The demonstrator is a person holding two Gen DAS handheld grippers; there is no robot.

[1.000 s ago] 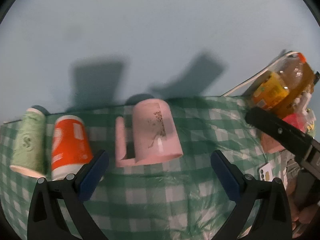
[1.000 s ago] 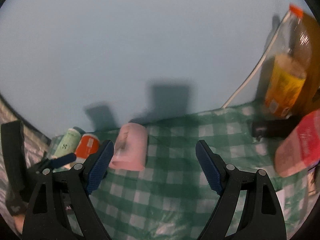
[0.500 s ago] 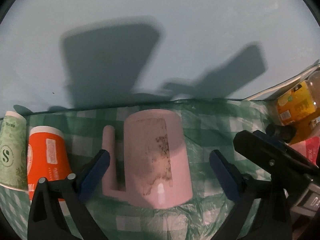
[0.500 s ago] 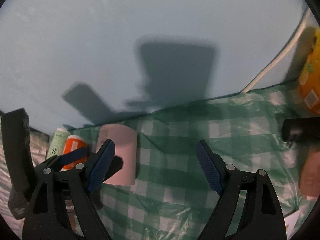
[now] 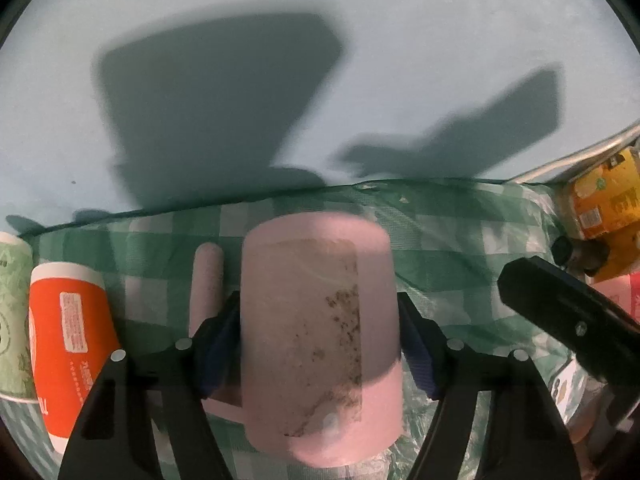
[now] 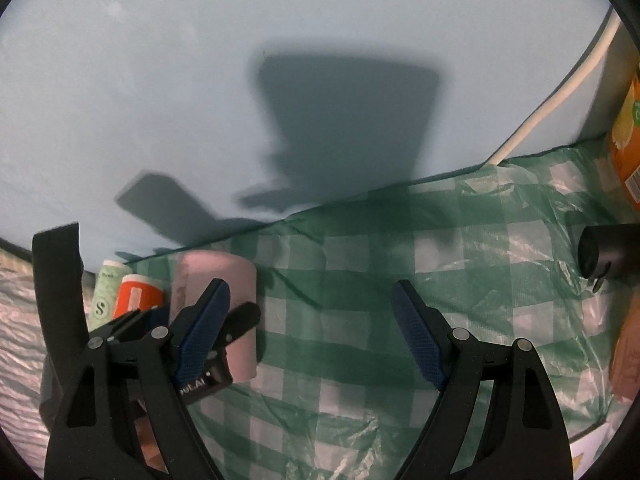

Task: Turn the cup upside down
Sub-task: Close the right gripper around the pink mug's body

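Observation:
A pink mug (image 5: 320, 332) with a dark speckled print stands bottom-up on the green checked cloth (image 5: 460, 264), its handle (image 5: 206, 280) to the left. My left gripper (image 5: 318, 344) has its fingers pressed against both sides of the mug body. The mug also shows in the right wrist view (image 6: 224, 280), with the left gripper's fingers around it. My right gripper (image 6: 316, 340) is open and empty over the cloth, to the right of the mug.
An orange paper cup (image 5: 68, 336) and a green paper cup (image 5: 12, 312) stand upside down left of the mug. An orange drink bottle (image 5: 604, 196) and a pink packet (image 5: 624, 292) are at the right. A black object (image 6: 608, 248) lies on the cloth. A pale blue wall is behind.
My left gripper moved forward to the mug and its fingers closed onto its sides. My right gripper drifted closer to the wall and stayed open.

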